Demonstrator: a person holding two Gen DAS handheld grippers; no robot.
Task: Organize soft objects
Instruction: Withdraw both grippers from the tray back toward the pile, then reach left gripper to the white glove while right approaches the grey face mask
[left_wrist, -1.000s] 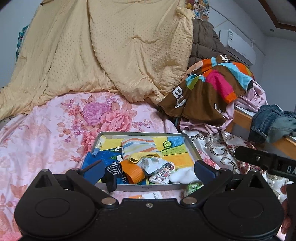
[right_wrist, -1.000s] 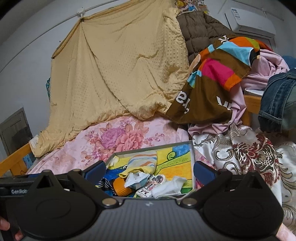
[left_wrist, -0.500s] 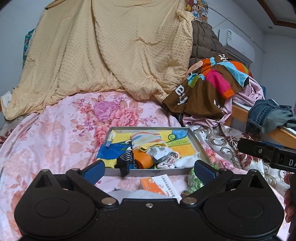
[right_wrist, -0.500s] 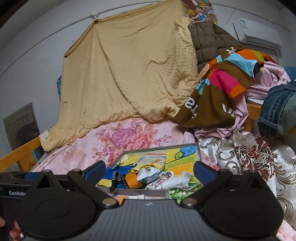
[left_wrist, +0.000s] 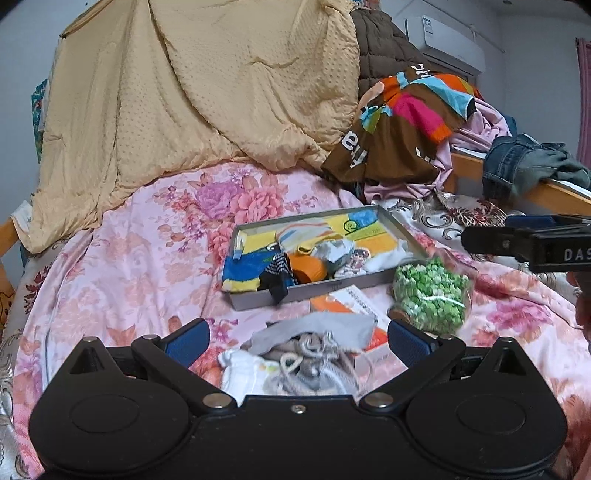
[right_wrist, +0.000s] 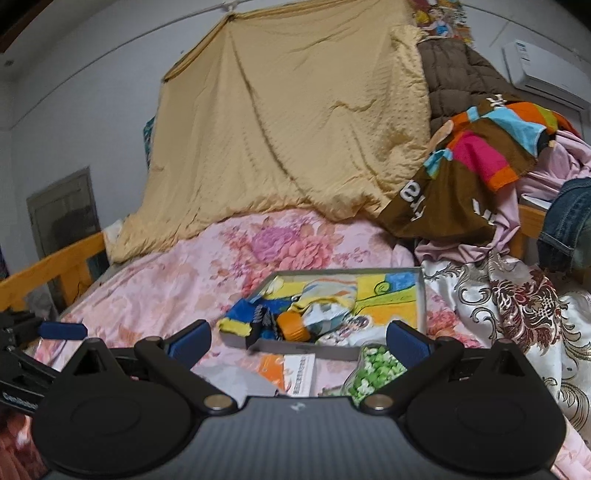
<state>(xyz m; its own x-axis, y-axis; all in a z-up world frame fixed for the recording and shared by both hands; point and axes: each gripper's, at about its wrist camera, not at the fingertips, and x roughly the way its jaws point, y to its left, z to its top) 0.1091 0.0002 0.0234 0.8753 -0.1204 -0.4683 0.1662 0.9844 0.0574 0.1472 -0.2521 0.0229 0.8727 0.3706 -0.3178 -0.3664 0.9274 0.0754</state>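
Note:
A grey metal tray (left_wrist: 317, 291) (right_wrist: 332, 349) lies on the pink floral bedspread (left_wrist: 147, 251) and holds several socks and small cloths, among them an orange roll (left_wrist: 308, 267) and a black striped sock (left_wrist: 277, 277) hanging over the front wall. In front of the tray lie an orange-and-white booklet (left_wrist: 354, 302), a bag of green pieces (left_wrist: 428, 291) (right_wrist: 373, 373) and a grey and white heap of soft items (left_wrist: 306, 354). My left gripper (left_wrist: 297, 341) is open just above that heap, empty. My right gripper (right_wrist: 297, 341) is open and empty, short of the tray.
A yellow quilt (left_wrist: 192, 85) hangs behind the bed. Piled clothes (left_wrist: 410, 122) and jeans (left_wrist: 524, 162) sit on a wooden rail at the right. A patterned satin cover (right_wrist: 517, 306) lies right of the tray. The other gripper (left_wrist: 528, 243) shows at the right edge.
Both grippers have drawn back from the tray and risen. The booklet, the green bag and the grey and white heap have come into view in front of it.

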